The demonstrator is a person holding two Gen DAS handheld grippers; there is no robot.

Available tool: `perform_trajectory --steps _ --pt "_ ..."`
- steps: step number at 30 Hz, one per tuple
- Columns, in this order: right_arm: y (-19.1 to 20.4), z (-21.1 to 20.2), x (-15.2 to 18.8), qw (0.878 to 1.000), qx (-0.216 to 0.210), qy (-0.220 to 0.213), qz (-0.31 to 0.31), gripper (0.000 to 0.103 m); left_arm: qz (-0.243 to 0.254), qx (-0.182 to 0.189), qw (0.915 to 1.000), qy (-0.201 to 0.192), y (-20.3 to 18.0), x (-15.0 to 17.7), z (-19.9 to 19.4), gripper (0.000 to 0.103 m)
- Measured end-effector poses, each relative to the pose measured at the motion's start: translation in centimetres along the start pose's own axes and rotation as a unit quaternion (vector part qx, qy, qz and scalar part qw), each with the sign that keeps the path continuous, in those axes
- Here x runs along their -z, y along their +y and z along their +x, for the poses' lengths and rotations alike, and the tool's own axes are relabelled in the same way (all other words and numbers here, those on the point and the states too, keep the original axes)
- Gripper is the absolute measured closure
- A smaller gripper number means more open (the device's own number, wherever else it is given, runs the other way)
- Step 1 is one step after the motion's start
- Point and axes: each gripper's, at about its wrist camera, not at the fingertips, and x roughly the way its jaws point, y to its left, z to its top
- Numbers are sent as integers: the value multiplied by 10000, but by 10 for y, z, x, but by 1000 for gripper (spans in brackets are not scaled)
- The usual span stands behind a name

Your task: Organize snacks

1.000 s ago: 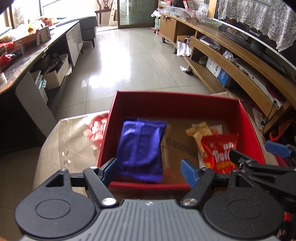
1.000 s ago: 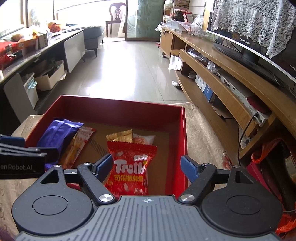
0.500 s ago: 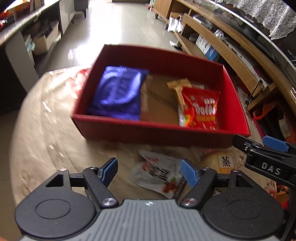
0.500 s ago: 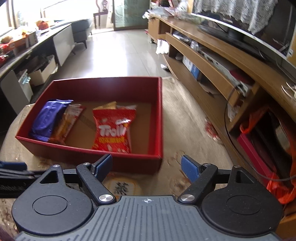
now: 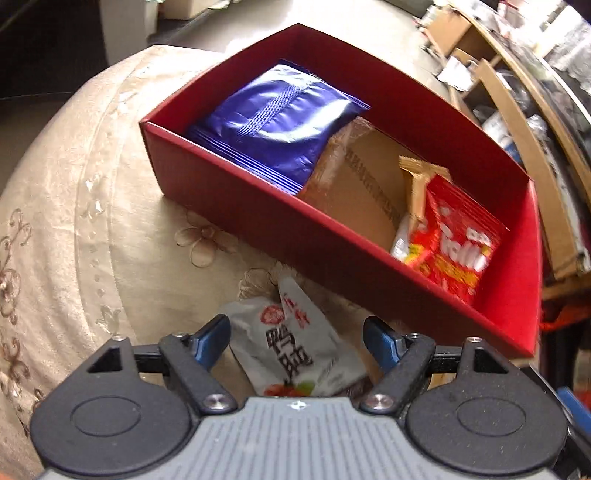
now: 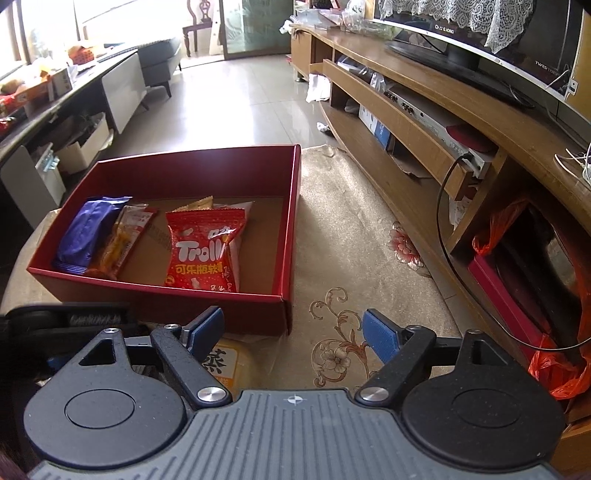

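My left gripper (image 5: 295, 338) is opening astride the white packet (image 5: 295, 350), not touching, to box (image 5: 258, 218) it; right gripper (image 6: 293, 330) gapes empty near yellow pack (image 6: 227, 363).

Left tool (image 5: 297, 334) dropped from box (image 5: 258, 218) to white packet (image 5: 295, 350).

The red packet (image 6: 201, 251) in the box (image 6: 288, 240) reads "Trolli" in white letters, with a line of yellow Chinese characters beneath, "可乐…"; the rest is unclear. The yellow packet (image 6: 229, 363) on the table bears the dark character "茶". The grey pouch (image 5: 291, 347) shows black and red Chinese characters too blurred to read. Small white print on the TV's (image 6: 480, 33) frame is illegible.
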Motion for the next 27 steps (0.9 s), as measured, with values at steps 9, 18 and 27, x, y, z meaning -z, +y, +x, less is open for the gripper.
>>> perform_trajectory --steps 9,18,27 --pt "-6 4 0 9997 -107 185 124 16 781 -144 9968 71 16 13 -10 46" --pt "9 31 7 9966 -312 726 223 13 1401 -136 9893 387 39 16 -17 37" --pt "36 47 11 9945 -329 992 -90 5 1348 168 9891 565 41 5 -8 20"
